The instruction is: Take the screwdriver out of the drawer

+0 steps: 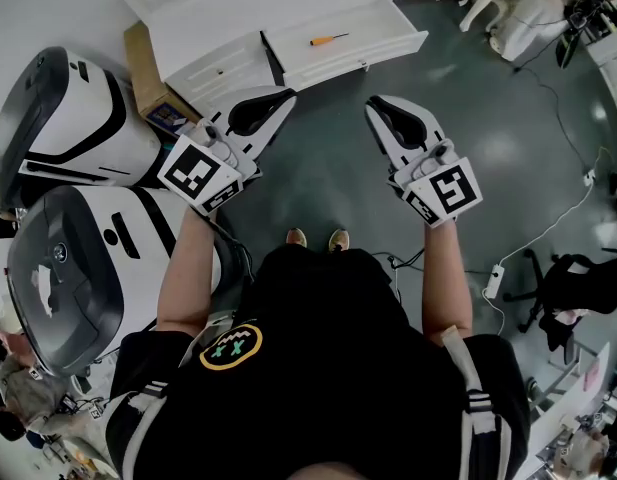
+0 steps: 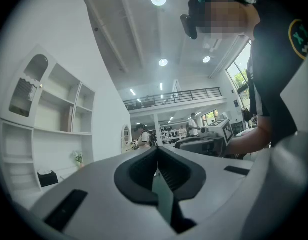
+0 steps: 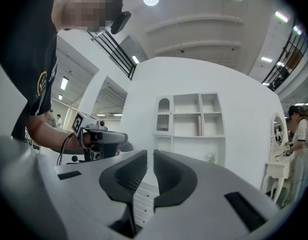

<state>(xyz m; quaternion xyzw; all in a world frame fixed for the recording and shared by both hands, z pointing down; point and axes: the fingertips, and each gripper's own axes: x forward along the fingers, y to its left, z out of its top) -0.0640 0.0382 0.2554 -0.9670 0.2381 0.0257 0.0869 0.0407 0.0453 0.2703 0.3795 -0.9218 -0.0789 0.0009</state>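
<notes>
Screwdriver (image 1: 328, 39) lying in open drawer (image 1: 360, 67), untouched

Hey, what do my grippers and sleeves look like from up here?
The left gripper and right gripper are white plastic shells tapering to two jaws lined with black ribbed pads. Each carries a white cube printed with black square markers. You wear a black short-sleeved shirt with a round yellow-rimmed badge.
</notes>
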